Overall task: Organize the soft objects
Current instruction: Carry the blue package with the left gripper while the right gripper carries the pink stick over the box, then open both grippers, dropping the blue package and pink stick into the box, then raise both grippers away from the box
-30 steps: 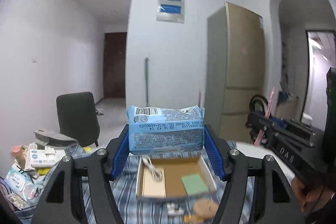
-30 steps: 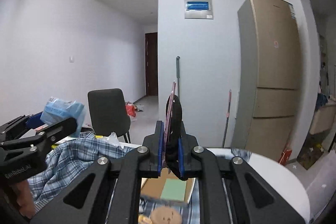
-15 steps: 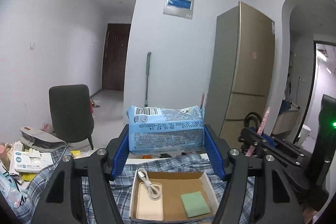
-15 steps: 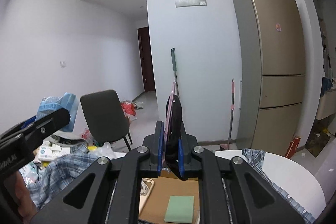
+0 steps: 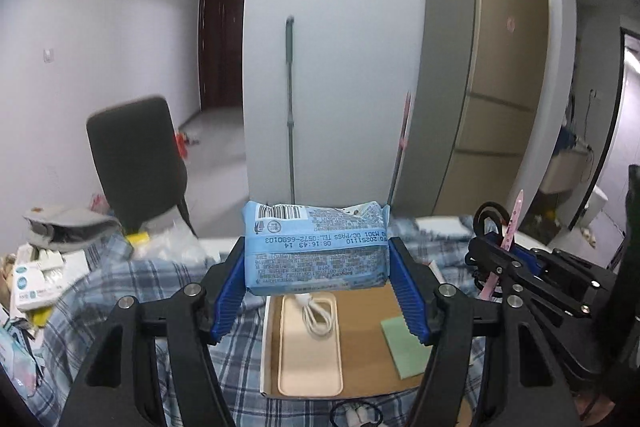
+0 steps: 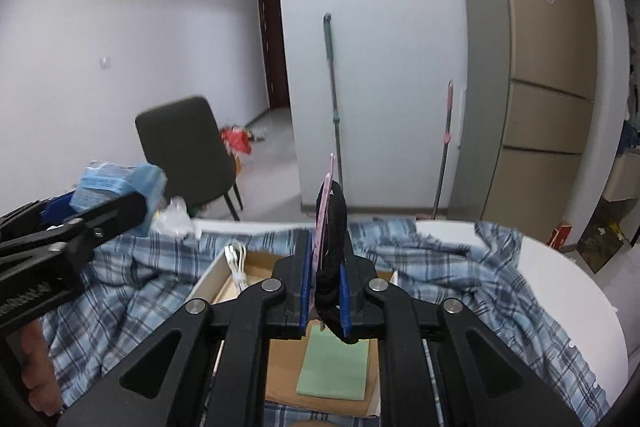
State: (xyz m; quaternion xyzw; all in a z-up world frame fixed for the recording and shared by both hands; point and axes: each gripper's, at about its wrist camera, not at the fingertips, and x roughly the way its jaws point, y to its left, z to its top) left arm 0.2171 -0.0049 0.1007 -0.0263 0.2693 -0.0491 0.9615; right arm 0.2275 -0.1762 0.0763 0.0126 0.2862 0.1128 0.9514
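Far left, desk edge: pile of white and pale-blue soft packets (image 5: 36, 281) with a grey pouch (image 5: 68, 231) on top, beside a dark grey chair (image 5: 136, 163).
Left hand-held gripper (image 5: 316, 291): blue pads pinch a light-blue plastic pack of wipes (image 5: 316, 247) from both sides; pack sits level, barcode side up, printed text upside down, hanging above the box's far end.
Desk cover: blue-and-white plaid cloth (image 6: 132, 291), rumpled, over a round white desk (image 6: 560, 267).
Box: shallow open cardboard box (image 5: 268, 347) lying on the cloth, below both tools.
Box contents: cream flat rectangular case (image 5: 310, 359) at left with a coiled white cable (image 5: 316, 315) on it; pale-green flat pad (image 5: 404, 343) at right.
Right hand-held gripper (image 6: 326, 291): pads pressed together on a black hair tie (image 6: 334, 227) and a thin pink card (image 6: 325, 203), both upright, over the green pad.
Background right: tall beige fridge (image 5: 492, 87) against the wall.
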